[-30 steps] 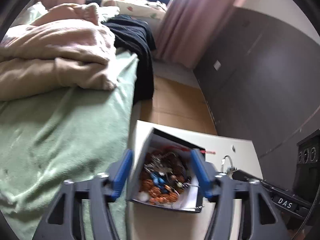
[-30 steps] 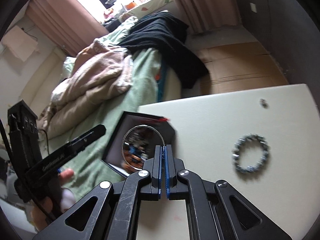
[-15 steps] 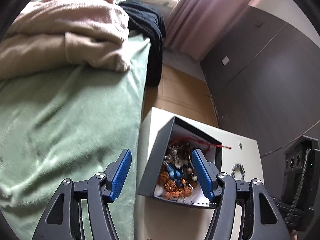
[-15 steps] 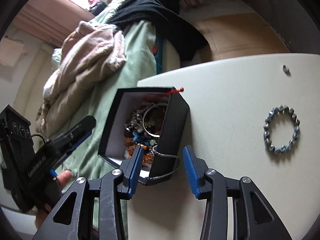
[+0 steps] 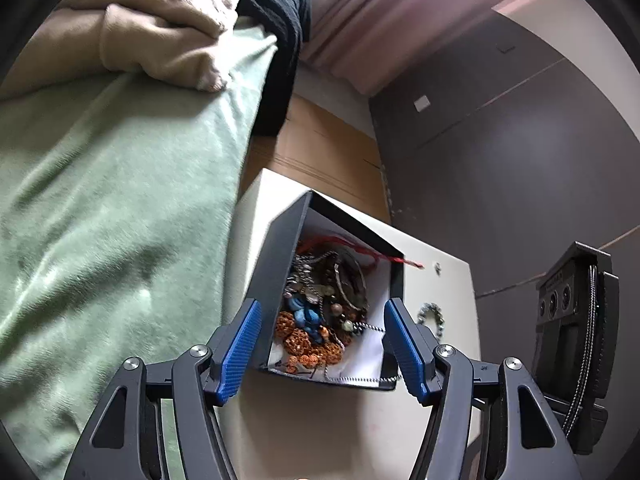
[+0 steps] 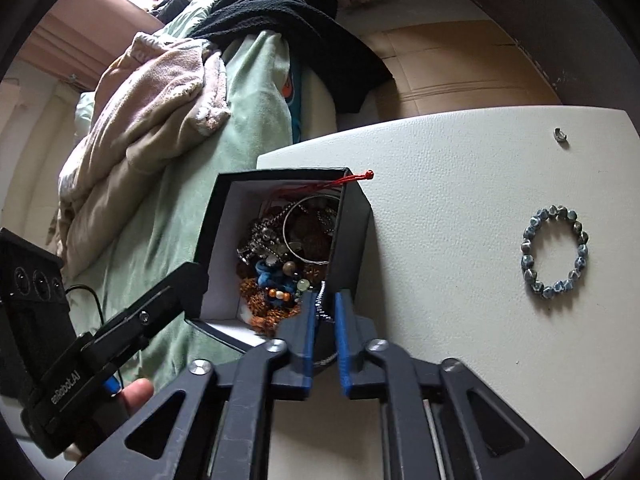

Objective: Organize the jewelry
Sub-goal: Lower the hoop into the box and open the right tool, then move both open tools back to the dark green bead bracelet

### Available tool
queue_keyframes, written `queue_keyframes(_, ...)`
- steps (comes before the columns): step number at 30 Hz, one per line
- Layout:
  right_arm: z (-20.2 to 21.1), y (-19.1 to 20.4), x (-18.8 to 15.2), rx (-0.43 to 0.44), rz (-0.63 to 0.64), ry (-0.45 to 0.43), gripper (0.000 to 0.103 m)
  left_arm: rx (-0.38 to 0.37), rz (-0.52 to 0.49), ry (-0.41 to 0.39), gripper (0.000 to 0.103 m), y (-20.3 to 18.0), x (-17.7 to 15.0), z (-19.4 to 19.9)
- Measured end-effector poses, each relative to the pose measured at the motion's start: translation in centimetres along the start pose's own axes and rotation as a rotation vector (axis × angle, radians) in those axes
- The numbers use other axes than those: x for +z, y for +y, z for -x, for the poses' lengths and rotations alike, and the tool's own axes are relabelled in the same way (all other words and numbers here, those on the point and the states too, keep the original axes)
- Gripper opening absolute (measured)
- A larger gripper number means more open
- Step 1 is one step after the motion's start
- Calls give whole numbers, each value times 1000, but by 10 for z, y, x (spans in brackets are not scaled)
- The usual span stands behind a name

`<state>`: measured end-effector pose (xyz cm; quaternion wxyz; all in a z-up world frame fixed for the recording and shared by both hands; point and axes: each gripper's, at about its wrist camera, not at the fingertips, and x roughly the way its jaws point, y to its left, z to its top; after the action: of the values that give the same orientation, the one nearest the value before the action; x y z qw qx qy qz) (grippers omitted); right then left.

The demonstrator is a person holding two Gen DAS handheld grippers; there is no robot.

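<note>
A black jewelry box (image 5: 280, 264) (image 6: 348, 232) stands open on the white table (image 6: 460, 200), filled with tangled beads, chains and a silver bangle (image 6: 304, 232). A silver chain (image 5: 360, 378) (image 6: 321, 300) hangs over its near wall. My left gripper (image 5: 322, 344) is open, its fingers on either side of the box's near end. My right gripper (image 6: 322, 320) is nearly closed around the hanging chain at the box wall. A blue bead bracelet (image 6: 554, 252) (image 5: 432, 314) lies on the table to the right. A small ring (image 6: 561, 135) lies farther back.
A bed with a green sheet (image 5: 100, 208), a beige blanket (image 6: 152, 92) and black clothing (image 6: 288, 12) runs along the table's left. A dark wardrobe (image 5: 500, 168) stands to the right. Wooden floor (image 6: 460, 64) lies beyond the table.
My right gripper let go of the silver bangle into the box, opened, then narrowed around the hanging chain. My left gripper has spread wider around the box.
</note>
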<state>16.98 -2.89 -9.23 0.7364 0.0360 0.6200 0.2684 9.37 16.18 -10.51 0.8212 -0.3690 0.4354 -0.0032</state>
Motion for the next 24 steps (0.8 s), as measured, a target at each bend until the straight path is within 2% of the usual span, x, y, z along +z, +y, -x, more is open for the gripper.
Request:
queue_keyframes(5, 12, 3, -4, -37, 34, -29, 4, -3, -25, 6, 64, -5, -3, 2)
queue_keyframes(12, 32, 10, -4, -69, 70, -64, 4, -6, -37, -20, 64, -7, -2, 11)
queue_keyframes(24, 91, 64, 24, -2, 150, -198, 4, 106, -67, -90, 66, 0, 4, 28)
